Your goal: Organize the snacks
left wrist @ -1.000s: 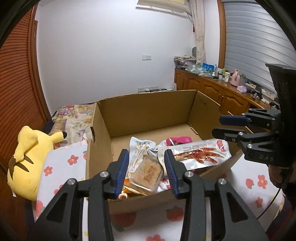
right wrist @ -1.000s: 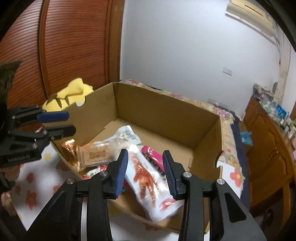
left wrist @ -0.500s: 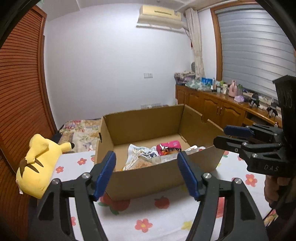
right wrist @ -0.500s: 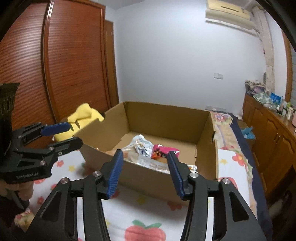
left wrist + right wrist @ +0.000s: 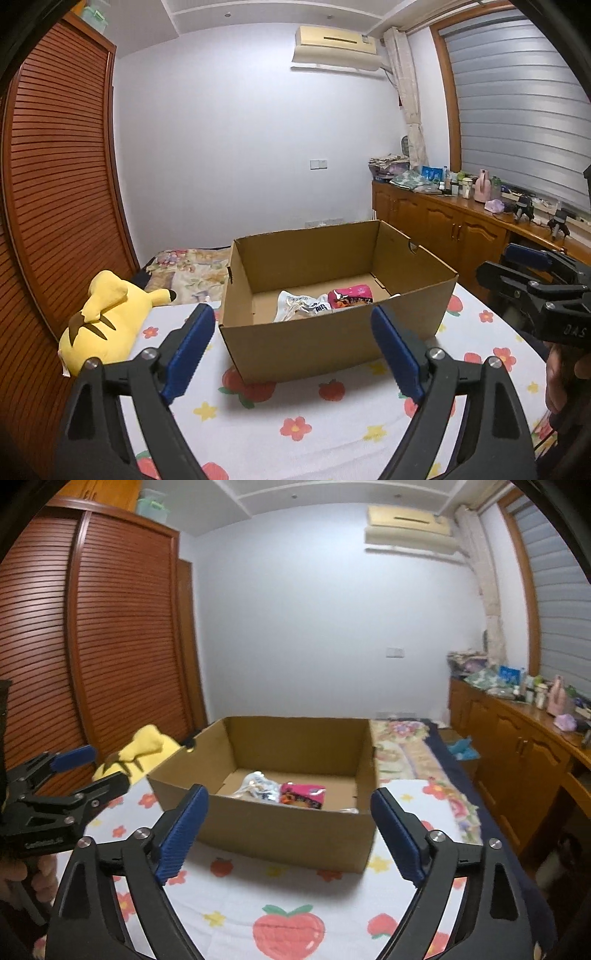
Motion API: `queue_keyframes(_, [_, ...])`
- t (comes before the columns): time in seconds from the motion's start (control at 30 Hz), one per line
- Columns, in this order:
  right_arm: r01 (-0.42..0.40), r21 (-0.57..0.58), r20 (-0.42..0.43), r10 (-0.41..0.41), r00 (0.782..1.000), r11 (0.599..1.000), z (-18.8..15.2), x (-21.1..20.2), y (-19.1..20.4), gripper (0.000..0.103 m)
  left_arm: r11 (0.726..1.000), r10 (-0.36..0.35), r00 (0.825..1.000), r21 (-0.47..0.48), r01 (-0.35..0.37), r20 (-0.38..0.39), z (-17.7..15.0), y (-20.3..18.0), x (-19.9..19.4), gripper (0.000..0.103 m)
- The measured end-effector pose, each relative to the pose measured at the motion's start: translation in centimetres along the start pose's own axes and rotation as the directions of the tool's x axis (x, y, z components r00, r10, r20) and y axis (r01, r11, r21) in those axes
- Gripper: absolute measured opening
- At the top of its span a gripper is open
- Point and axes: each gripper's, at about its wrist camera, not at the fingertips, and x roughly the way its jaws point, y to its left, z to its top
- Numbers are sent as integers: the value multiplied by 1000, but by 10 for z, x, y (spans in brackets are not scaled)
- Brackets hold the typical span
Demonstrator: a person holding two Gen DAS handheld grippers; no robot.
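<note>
Both tongs are opening wide and holding nothing: the left tongs (image 5: 293,349) are spreading their blue pads (image 5: 190,345) with only the box front showing in the gap, and the right tongs (image 5: 290,830) are doing the same, their jaws gaping with no packet between them. A second ago each pair was narrow and reaching low over the box's near wall, right above the snacks; now both are sitting back from it, well short of the wall, so the whole box (image 5: 332,339) is showing on the flowered bed cover (image 5: 295,428). The packets they were hovering over are lying on the box floor: a white packet (image 5: 299,304) and a pink packet (image 5: 351,295) touching it, both toward the near side, with a further packet edge just peeking over the wall on the right in the right wrist view. That reads as a finished drop, with the snacks gathered in the box and both tongs freeing themselves for whatever is left. No loose snack is showing on the cover in either view, so the sorting is probably close to done, though the area near the person is hidden. A yellow plush (image 5: 107,317) is lying to the left of the box, apart from it.
</note>
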Motion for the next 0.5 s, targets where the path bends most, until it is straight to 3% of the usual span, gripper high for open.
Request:
queue_keyframes(0.1, [40, 7, -5, -40, 999, 999, -5, -2, -2, 100, 1000, 13, 1000, 7, -13, 1, -4, -3, -4, 87])
queue_keyframes(0.5, [70, 21, -17, -69, 997, 997, -23, -8, -5, 100, 1000, 22, 999, -17, -22, -28, -23, -3, -11, 87])
